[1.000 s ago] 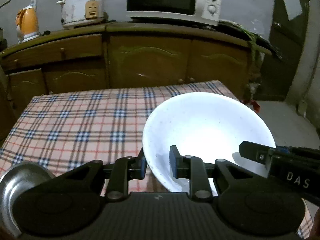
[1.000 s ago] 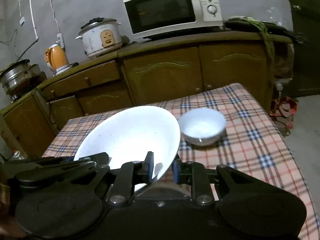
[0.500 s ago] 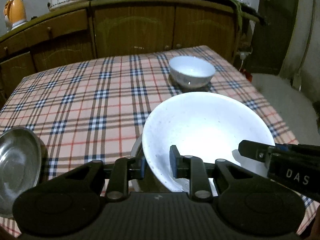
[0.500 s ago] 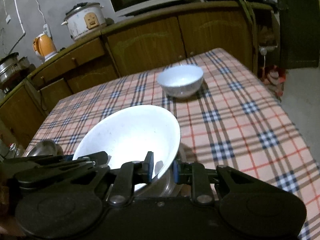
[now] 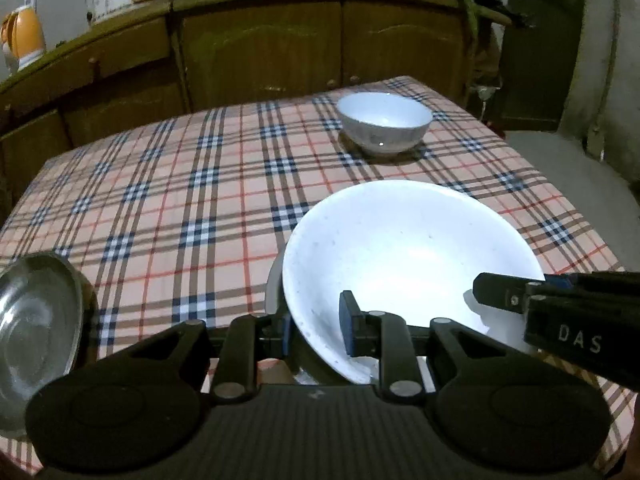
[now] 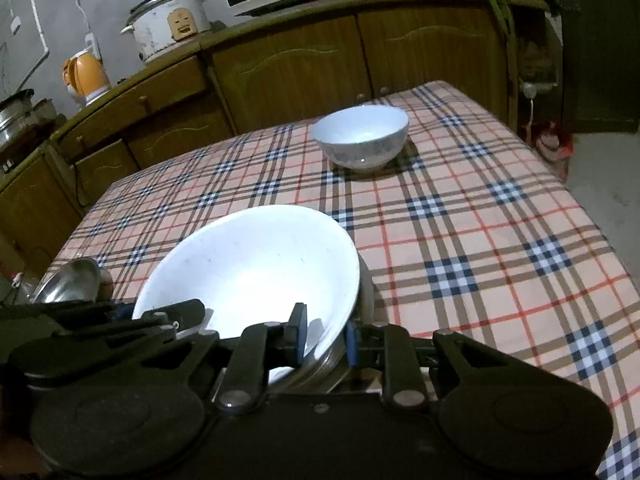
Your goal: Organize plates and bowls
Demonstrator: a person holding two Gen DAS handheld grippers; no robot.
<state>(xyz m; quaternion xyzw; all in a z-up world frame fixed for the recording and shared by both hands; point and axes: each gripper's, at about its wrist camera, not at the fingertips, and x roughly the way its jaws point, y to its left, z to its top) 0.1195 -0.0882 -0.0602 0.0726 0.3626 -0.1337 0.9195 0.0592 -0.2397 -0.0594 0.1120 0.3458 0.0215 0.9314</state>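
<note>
Two grippers share the big white plate (image 5: 404, 256): the left gripper (image 5: 316, 330) has its jaws closed on the near-left rim, the right gripper (image 6: 323, 334) pinches the opposite rim. Since a second ago the plate has come down from mid-air over the desk (image 5: 160, 200) and now sits low on a metal dish (image 6: 362, 292) under the jaws, so stacking looks nearly done. Ahead waits the small white bowl (image 5: 383, 122); left, a steel plate (image 5: 38, 320).
</note>
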